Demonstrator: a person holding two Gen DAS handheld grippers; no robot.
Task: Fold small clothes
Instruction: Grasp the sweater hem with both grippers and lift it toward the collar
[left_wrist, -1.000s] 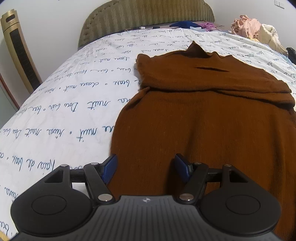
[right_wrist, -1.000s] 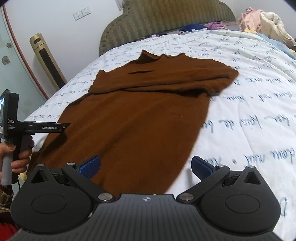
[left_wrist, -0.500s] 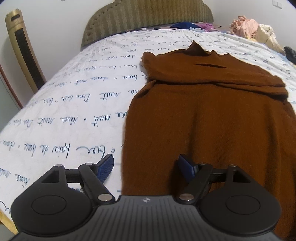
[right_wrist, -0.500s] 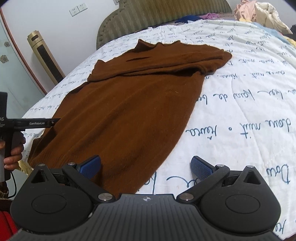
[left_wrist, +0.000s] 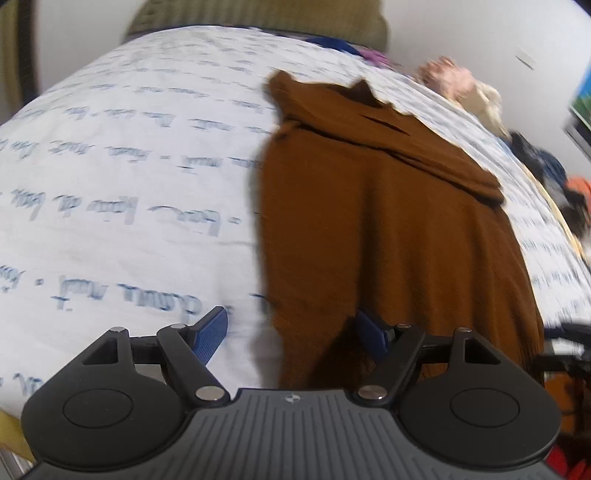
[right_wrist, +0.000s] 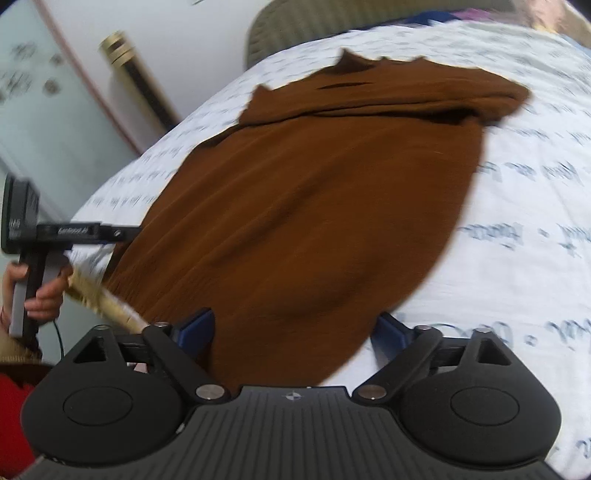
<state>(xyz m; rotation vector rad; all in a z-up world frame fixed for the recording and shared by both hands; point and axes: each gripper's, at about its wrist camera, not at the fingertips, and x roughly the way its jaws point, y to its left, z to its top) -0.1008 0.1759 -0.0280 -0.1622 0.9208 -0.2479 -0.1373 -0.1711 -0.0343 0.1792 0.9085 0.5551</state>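
A brown knit sweater (left_wrist: 388, 221) lies flat on the white bedspread, its sleeves folded across the chest near the collar. My left gripper (left_wrist: 291, 332) is open at the sweater's near left hem corner, one blue finger over the bedspread and one over the cloth. In the right wrist view the sweater (right_wrist: 314, 192) fills the middle. My right gripper (right_wrist: 295, 328) is open, straddling the near right hem corner. The left gripper (right_wrist: 122, 232) shows at the left, held by a hand. Both views are motion-blurred.
The white bedspread (left_wrist: 129, 184) with blue script covers the bed. A padded headboard (right_wrist: 332, 18) is at the far end. A pile of clothes (left_wrist: 461, 88) lies at the far right. A gold standing unit (right_wrist: 136, 74) stands left of the bed.
Both grippers have dropped toward the sweater's near hem and tilted. The sweater has not moved. Jaws remain open.
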